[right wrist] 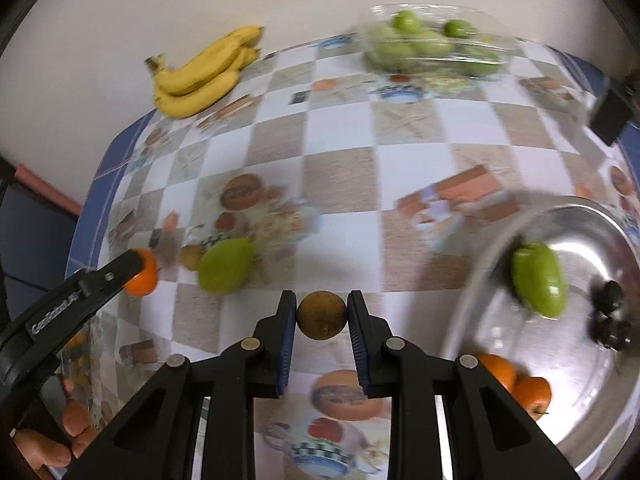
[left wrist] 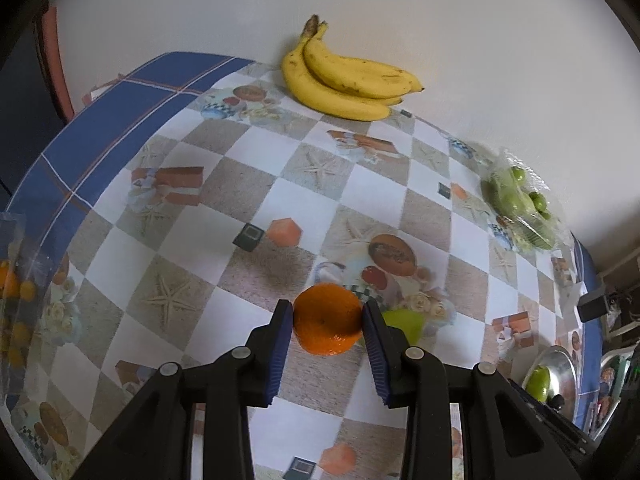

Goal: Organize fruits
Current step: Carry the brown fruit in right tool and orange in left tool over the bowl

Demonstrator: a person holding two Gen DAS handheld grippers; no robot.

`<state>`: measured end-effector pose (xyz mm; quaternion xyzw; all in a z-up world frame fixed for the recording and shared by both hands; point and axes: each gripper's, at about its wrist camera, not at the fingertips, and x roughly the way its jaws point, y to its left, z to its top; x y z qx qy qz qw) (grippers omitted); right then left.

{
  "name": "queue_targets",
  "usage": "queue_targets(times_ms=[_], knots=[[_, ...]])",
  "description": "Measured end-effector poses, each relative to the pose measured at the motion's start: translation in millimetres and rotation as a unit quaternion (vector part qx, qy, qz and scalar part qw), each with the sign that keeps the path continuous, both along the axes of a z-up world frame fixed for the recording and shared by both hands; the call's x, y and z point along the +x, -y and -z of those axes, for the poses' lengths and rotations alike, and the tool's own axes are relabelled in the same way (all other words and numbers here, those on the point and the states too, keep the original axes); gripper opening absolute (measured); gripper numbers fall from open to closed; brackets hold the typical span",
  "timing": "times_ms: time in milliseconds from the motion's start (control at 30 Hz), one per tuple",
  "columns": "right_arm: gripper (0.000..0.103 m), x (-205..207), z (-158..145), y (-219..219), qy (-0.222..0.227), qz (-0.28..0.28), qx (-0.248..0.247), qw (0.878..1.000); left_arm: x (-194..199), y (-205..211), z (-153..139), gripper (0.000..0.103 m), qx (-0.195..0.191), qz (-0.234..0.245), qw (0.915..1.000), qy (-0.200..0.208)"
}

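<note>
Your left gripper is clamped on an orange, your right gripper on a small brown fruit; both fruits ride between the pads. Next, likely carry them to the metal bowl at right.

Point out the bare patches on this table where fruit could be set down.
The widest free patch is the checked cloth between the bananas, the bagged green fruit and the loose green fruit. Crowded: near that fruit, beside the orange, and the metal tray, which already holds fruit.
</note>
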<state>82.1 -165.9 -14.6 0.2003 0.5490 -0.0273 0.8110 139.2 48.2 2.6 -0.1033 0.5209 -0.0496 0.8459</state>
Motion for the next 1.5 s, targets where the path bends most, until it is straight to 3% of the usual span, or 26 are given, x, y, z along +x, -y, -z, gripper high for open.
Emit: queue_targets(times_ms=[467, 667, 800, 1100, 1500], knots=[[0.027, -42, -19, 103, -0.003, 0.119, -0.004, 0.993, -30, 87, -19, 0.038, 0.013, 0.085, 0.9961, 0.02], [0.027, -63, -21, 144, -0.003, 0.166, 0.0, 0.986, -49, 141, -17, 0.038, 0.008, 0.151, 0.9883, 0.015], [0.027, -76, -24, 166, 0.001, 0.185, 0.001, 0.983, -66, 180, -15, 0.038, 0.008, 0.204, 0.9788, 0.015], [0.027, -80, -13, 180, 0.006, 0.185, 0.022, 0.983, -89, 235, -1, 0.038, 0.029, 0.277, 0.9604, 0.019], [0.027, -72, 23, 176, -0.038, 0.176, 0.041, 0.983, -89, 245, 19, 0.038, 0.033, 0.283, 0.9585, 0.007]])
